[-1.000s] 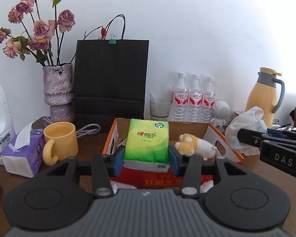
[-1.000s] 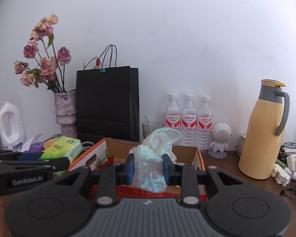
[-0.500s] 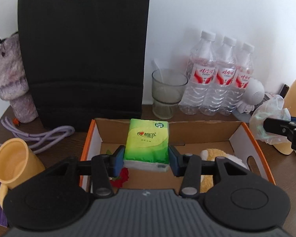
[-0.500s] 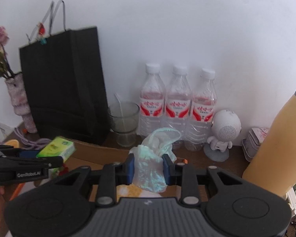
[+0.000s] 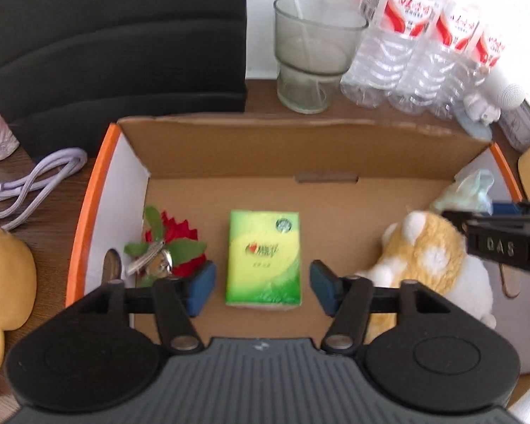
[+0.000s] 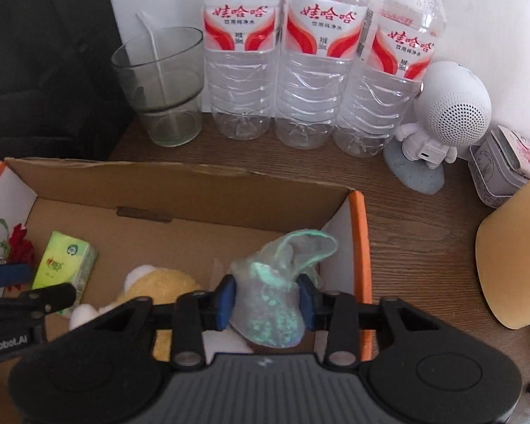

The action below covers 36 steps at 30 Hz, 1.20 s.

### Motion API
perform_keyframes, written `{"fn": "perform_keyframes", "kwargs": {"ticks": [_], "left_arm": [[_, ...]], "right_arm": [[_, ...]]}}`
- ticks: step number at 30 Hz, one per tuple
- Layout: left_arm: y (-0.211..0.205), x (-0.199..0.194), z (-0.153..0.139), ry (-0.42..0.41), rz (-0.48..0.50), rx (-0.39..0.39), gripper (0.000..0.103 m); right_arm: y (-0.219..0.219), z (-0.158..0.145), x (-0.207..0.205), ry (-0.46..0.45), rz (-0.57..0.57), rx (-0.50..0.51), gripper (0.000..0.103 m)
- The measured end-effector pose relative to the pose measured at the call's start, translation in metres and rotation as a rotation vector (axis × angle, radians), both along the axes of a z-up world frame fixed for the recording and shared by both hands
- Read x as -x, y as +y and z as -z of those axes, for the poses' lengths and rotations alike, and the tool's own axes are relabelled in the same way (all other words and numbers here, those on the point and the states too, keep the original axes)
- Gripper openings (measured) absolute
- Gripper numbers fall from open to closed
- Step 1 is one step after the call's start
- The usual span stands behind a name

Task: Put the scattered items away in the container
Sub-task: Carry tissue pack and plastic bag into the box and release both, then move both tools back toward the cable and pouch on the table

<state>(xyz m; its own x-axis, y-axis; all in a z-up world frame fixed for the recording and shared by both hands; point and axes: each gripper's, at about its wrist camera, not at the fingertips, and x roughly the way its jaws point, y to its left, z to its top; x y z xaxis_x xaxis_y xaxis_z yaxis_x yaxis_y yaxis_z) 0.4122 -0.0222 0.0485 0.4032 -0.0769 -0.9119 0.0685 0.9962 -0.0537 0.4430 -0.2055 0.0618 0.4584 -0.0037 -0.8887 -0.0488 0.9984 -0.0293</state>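
An orange-edged cardboard box (image 5: 229, 155) holds a green tissue pack (image 5: 263, 258), a red flower with a metal piece (image 5: 166, 251) and a yellow-white plush toy (image 5: 431, 258). My left gripper (image 5: 263, 288) is open above the tissue pack, which lies flat on the box floor between the fingers. My right gripper (image 6: 266, 304) is shut on a crumpled clear-green plastic bag (image 6: 275, 296), held over the box's right end (image 6: 357, 233). The tissue pack (image 6: 62, 265) and the plush (image 6: 159, 289) also show in the right wrist view.
Behind the box stand a glass with a straw (image 6: 159, 84), three water bottles (image 6: 321, 63), a white robot speaker (image 6: 445, 113) and a black paper bag (image 5: 113, 35). A yellow jug (image 6: 512, 254) is at the right. A yellow mug (image 5: 3, 275) and purple cable (image 5: 35, 183) lie left.
Both grippers moved forward and down over the box. My left gripper opened and let go of the tissue pack, which now lies in the box. The right still holds the bag.
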Motion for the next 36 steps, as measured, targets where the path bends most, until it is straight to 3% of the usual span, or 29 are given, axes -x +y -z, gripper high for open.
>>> {"fn": "perform_keyframes", "kwargs": {"ticks": [1,2,4,6,8,10,14,18,22,24,30,34,36], "left_arm": [[0.001,0.002,-0.002,0.011,0.008,0.011,0.073],[0.001,0.004,-0.006,0.017,0.014,0.012,0.076],[0.001,0.009,-0.014,0.021,0.02,-0.012,0.086],[0.005,0.016,-0.025,0.042,-0.007,-0.046,0.088],[0.01,0.023,-0.036,0.069,-0.033,-0.051,0.093],[0.017,0.035,-0.048,0.07,-0.041,-0.022,0.102],[0.026,0.066,-0.07,0.03,-0.075,-0.006,0.102],[0.025,0.108,-0.095,-0.115,-0.1,-0.04,0.102],[0.027,0.168,-0.107,-0.384,-0.088,-0.011,0.103],[0.027,0.192,-0.105,-0.476,-0.089,-0.007,0.103],[0.027,0.241,-0.079,-0.589,-0.107,0.032,0.103],[0.027,0.278,-0.06,-0.607,-0.085,0.02,0.103],[0.03,0.311,-0.053,-0.664,-0.084,0.033,0.103]], "right_arm": [[0.0,-0.002,0.001,0.003,0.011,-0.005,0.044],[0.001,-0.004,0.002,0.011,0.019,-0.009,0.058],[0.0,-0.016,0.008,0.004,0.037,-0.014,0.064],[0.0,-0.033,0.018,0.0,0.044,-0.017,0.08],[0.001,-0.047,0.028,0.004,0.039,-0.019,0.087],[0.002,-0.061,0.042,0.014,0.05,-0.029,0.087],[0.008,-0.087,0.078,-0.031,0.049,-0.09,0.087],[0.016,-0.112,0.124,-0.165,0.045,-0.133,0.087],[0.02,-0.12,0.179,-0.352,0.033,-0.153,0.092],[0.018,-0.115,0.199,-0.416,0.047,-0.183,0.092],[0.026,-0.091,0.256,-0.605,0.042,-0.215,0.092],[0.032,-0.074,0.3,-0.68,0.021,-0.184,0.092],[0.033,-0.068,0.327,-0.7,0.002,-0.182,0.094]]}}
